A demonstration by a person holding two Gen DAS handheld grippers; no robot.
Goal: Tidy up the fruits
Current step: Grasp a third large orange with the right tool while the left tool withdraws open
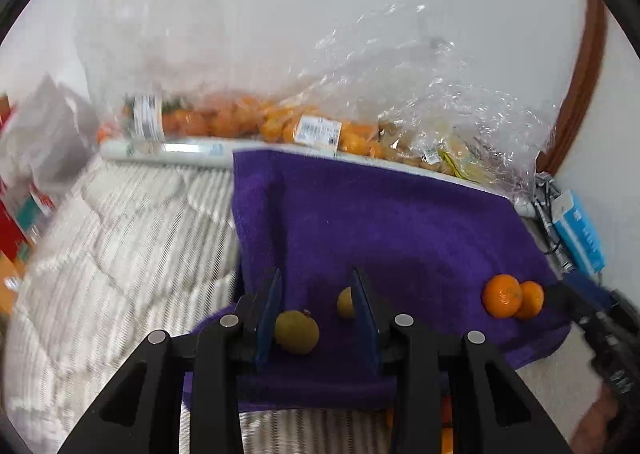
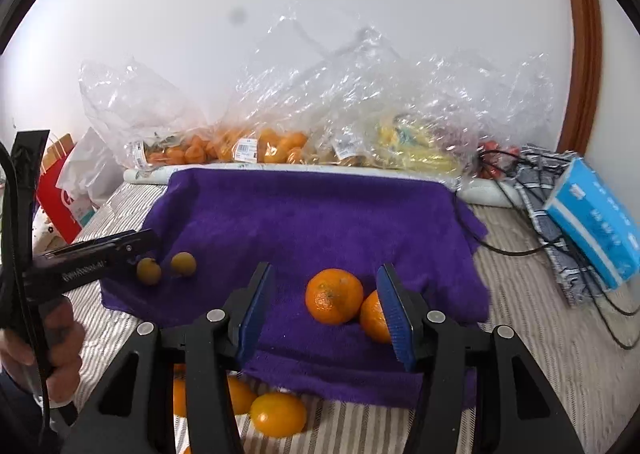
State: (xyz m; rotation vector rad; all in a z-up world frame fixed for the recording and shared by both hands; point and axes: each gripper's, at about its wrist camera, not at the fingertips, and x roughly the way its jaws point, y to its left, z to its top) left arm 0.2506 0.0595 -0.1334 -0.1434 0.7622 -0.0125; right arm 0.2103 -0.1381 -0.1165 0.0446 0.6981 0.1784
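A purple towel [image 1: 400, 221] lies spread on the bed. Two small yellow-green fruits sit on it, one [image 1: 296, 332] by the left pad and one [image 1: 346, 304] half hidden behind the right finger. My left gripper [image 1: 316, 278] hovers over them, open and holding nothing. Two mandarins [image 2: 334, 296] [image 2: 374, 318] rest side by side on the towel [image 2: 320, 213]. My right gripper [image 2: 326, 270] stands open above them, and the nearer mandarin is partly behind its right pad. In the right wrist view the left gripper [image 2: 150, 238] shows from the side, next to the small fruits [image 2: 149, 271].
Clear plastic bags of mandarins [image 2: 256, 145] and yellow fruit [image 2: 404, 141] line the wall behind the towel. Loose oranges [image 2: 278, 414] lie on the striped bedding by the towel's front edge. A blue tissue pack [image 2: 596, 217], black cables [image 2: 520, 250] and a red bag [image 2: 60, 209] sit at the sides.
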